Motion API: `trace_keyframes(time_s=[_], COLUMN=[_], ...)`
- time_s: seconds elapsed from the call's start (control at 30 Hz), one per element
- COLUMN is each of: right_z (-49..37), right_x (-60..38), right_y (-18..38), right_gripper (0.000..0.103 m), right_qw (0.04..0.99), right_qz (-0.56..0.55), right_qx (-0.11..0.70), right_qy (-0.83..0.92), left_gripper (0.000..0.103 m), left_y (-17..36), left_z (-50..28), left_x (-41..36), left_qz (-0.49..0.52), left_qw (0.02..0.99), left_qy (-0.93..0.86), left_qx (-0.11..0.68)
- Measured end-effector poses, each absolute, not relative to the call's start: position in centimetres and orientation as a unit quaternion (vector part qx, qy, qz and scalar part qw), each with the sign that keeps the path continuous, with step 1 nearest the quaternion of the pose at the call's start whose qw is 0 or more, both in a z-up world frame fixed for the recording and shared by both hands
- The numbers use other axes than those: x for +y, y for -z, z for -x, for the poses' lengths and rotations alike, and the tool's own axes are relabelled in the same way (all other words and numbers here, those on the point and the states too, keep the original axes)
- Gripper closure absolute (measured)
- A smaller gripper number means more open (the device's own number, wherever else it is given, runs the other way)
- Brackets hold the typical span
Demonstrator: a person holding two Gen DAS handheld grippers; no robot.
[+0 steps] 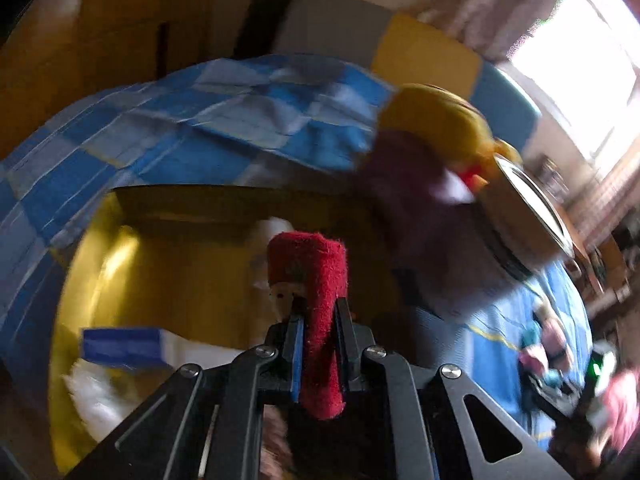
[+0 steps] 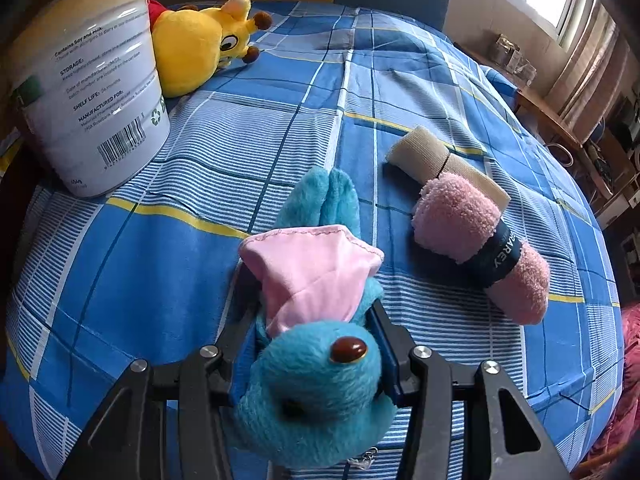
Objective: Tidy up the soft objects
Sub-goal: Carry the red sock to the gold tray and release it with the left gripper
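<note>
Below, yellow bin with white plush; fingers clamped on red towel, blue bird.

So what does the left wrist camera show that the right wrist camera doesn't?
Only the left wrist view shows the left gripper shut on a rolled red towel above a yellow bin. Only the right wrist view shows the right gripper holding a blue plush toy, plus a pink rolled towel and a beige roll. Both show the blue plaid cloth, yellow plush and tin can.
</note>
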State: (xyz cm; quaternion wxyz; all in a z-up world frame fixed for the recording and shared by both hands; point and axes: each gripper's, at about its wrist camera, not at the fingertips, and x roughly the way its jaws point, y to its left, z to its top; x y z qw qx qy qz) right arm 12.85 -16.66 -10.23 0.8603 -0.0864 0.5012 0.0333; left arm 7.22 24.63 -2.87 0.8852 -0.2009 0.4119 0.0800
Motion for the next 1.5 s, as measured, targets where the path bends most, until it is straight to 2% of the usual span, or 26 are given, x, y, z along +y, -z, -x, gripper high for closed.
trace_keyframes(time_s=[0.1,0.17,0.2,0.3,0.33,0.87,0.97,1.5], right_z=[-12.8,-12.8,-12.8,-12.8,-12.8,-12.6,-12.6,-12.5], right_x=[-16.6,-16.6,-16.6,-16.7,-16.6,-16.4,-16.4,-16.8], right_y=[10.2,10.2,10.2,10.2,10.2,10.2,10.1,9.8], right_gripper=[0.052,0.052,0.052,0.052,0.052,0.052,0.052,0.054], right_qw=[0.86,0.86,0.86,0.86,0.86,0.863,0.864,0.87], right_qz=[0.088,0.087,0.088,0.088,0.088,0.092,0.089,0.064], right_qx=[0.501,0.501,0.501,0.501,0.501,0.497,0.495,0.489], right_qy=[-0.033,-0.033,-0.033,-0.033,-0.032,-0.026,-0.024,0.004], left_gripper=[0.09,0.082,0.073,0.056,0.054,0.052,0.049,0.047], left_y=[4.0,4.7,5.0,5.3,5.3,1.9,1.6,2.0], left_z=[-8.2,-8.7,-8.8,-8.3,-8.0,-3.1,-2.4,0.0], left_x=[27.5,28.5,29.0,29.5,29.3,20.9,19.8,17.4], left_qz=[0.208,0.204,0.206,0.211,0.208,0.124,0.114,0.095], left_qw=[0.874,0.869,0.865,0.865,0.866,0.909,0.913,0.914], left_qy=[-0.117,-0.132,-0.142,-0.15,-0.15,-0.084,-0.072,-0.034], left_qx=[0.424,0.431,0.435,0.43,0.429,0.388,0.385,0.393])
